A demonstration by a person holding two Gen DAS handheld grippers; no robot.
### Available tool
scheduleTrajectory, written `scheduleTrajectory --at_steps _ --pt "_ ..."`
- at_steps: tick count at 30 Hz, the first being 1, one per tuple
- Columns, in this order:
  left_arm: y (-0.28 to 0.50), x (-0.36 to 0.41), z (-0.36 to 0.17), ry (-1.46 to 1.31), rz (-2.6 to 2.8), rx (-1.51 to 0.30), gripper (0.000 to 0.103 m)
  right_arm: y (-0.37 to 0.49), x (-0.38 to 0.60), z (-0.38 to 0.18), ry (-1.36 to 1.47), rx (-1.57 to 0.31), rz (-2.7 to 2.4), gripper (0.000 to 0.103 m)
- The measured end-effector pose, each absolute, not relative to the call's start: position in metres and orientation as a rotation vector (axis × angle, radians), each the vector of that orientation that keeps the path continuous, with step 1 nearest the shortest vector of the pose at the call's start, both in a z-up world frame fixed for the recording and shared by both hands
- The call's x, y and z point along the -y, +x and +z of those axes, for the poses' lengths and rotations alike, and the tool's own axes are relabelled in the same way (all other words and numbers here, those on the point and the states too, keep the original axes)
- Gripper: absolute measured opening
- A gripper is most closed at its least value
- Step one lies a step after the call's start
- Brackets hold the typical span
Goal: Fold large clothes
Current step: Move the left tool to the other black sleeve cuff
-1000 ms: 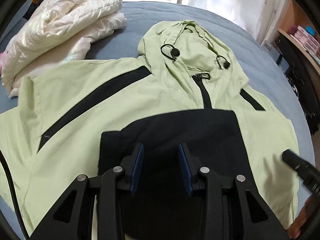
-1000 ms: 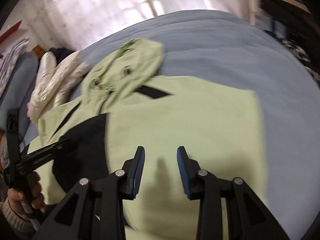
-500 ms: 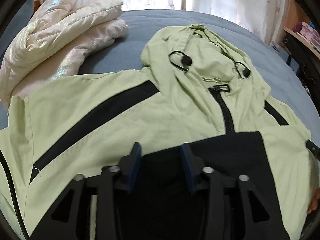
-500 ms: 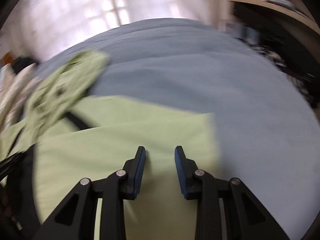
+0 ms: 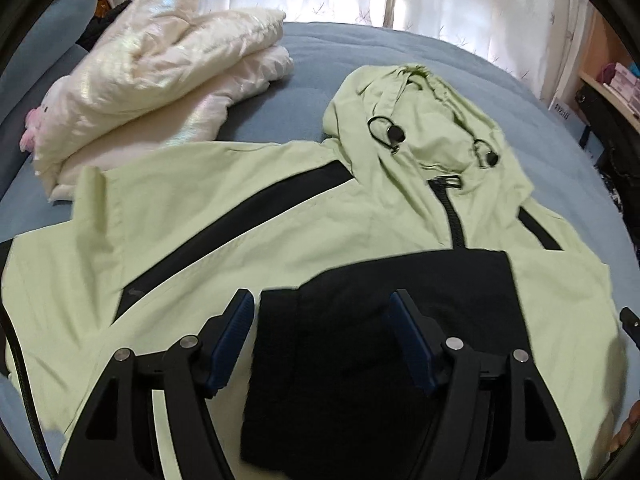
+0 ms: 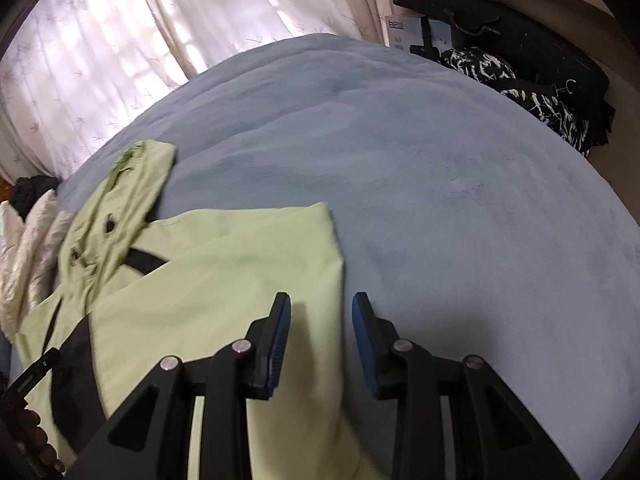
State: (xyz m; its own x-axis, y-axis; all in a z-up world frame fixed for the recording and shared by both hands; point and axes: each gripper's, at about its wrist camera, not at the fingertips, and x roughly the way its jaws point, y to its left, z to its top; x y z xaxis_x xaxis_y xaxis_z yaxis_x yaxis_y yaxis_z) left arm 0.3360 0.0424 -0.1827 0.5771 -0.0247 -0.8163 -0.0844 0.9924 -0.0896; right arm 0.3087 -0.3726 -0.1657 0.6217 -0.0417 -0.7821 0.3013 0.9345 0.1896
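A pale green hooded jacket [image 5: 248, 208] with black stripes and a black front panel [image 5: 360, 320] lies face up on the blue bed, hood [image 5: 420, 120] toward the window. My left gripper [image 5: 324, 320] is open and empty, hovering over the black panel. In the right wrist view the jacket's right side [image 6: 224, 280] is folded in, with a straight edge. My right gripper [image 6: 322, 320] is open and empty above that folded edge, one finger over the cloth and one over the bedcover.
A folded shiny white puffer coat [image 5: 160, 76] lies at the bed's far left. The blue bedcover [image 6: 440, 184] stretches to the right. Dark bags and patterned cloth [image 6: 532, 92] sit under a wooden shelf at the right. Curtains [image 6: 120, 60] hang behind.
My left gripper has opened wider and pulled back toward the black panel. My right gripper has swung right from the jacket's middle to its folded right edge.
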Motion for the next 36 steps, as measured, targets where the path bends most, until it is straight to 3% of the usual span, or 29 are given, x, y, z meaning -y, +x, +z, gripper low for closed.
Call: scheduleTrajectory --at_steps 21,36 --pt "0.199 -0.052 -0.128 -0.073 -0.043 -0.939 0.069 0.199 0.285 -0.166 0.246 -1.017 -0.066 0.04" --pt "0.08 -0.161 -0.098 -0.204 0.043 -0.885 0.069 0.101 0.189 -0.139 0.343 -1.028 0.144 0.041"
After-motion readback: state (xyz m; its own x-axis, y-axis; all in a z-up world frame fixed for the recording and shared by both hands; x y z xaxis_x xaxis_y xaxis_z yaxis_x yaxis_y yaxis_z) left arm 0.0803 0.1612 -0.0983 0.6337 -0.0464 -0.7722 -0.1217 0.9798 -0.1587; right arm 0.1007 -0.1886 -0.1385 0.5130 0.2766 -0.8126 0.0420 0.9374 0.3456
